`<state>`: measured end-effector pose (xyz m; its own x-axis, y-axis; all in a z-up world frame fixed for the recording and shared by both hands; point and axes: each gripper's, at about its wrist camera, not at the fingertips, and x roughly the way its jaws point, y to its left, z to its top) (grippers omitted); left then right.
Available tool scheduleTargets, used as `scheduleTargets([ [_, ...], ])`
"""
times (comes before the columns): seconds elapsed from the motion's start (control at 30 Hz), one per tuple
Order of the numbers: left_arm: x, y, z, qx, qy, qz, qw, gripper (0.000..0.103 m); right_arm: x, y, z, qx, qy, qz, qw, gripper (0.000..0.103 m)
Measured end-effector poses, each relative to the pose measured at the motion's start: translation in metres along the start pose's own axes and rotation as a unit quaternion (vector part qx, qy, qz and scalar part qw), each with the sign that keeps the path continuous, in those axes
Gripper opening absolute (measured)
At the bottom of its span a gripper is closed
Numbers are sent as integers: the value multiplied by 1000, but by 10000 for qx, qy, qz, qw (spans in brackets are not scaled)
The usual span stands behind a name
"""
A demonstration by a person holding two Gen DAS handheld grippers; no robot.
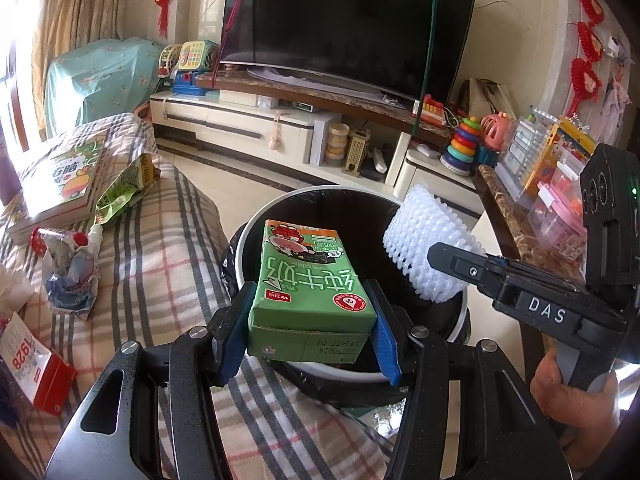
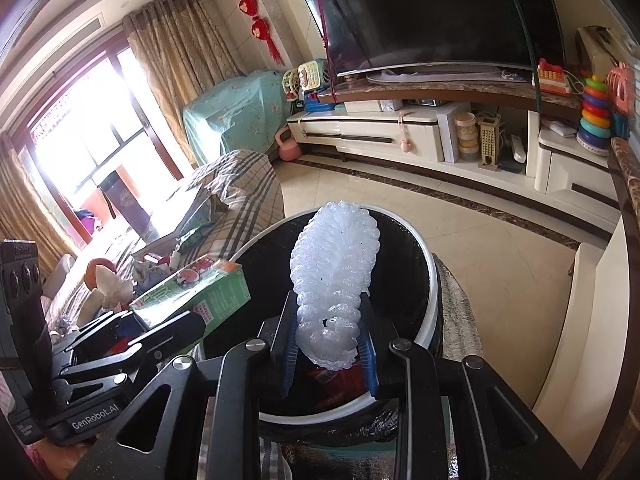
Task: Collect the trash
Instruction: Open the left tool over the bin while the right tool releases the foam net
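Left gripper (image 1: 310,336) pinching green milk carton (image 1: 310,300); right gripper (image 2: 330,344) pinching white foam fruit net (image 2: 334,280) — both poised over bin (image 1: 404,380).

Drop step in hand, by my reading: each item hangs above the black-lined mouth (net nearer the rim). Next move calls for spreading both jaws. Beyond, on the plaid sofa (image 1: 168,264), crumpled wrapper (image 1: 72,272) and torn green packet (image 1: 128,188) remain uncollected.
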<state>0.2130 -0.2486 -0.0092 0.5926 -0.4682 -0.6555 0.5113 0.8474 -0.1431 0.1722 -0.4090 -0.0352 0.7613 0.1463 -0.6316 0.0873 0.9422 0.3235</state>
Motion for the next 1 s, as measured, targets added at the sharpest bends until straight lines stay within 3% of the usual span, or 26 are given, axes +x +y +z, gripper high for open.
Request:
scheduleTargets([
  [0.1,7,-2,2,55,137,-82,9999,54,3,-3,-1,51,52,-85,9999,35],
  [0.17,13,-4,1,126,285,5,9995,59,3,-7,-1,147,47,-106,9998,57],
  [0.27,12,-2,-2,113,273,56,9995,71,-2,-10,-1,217,-16,-89,9997,58],
  [0.43,3,4,-13,-12,253,68,9997,77,-10,-10,-2,264,-81,-95,9996,61],
  [0.77,-36,37,-52,-521,265,229,9980,78,-21,18,-14,240,-162,221,9993,83],
  [1.0,-69,68,-81,-939,171,481,9943,78,-20,61,-33,-42,-89,531,9985,89],
])
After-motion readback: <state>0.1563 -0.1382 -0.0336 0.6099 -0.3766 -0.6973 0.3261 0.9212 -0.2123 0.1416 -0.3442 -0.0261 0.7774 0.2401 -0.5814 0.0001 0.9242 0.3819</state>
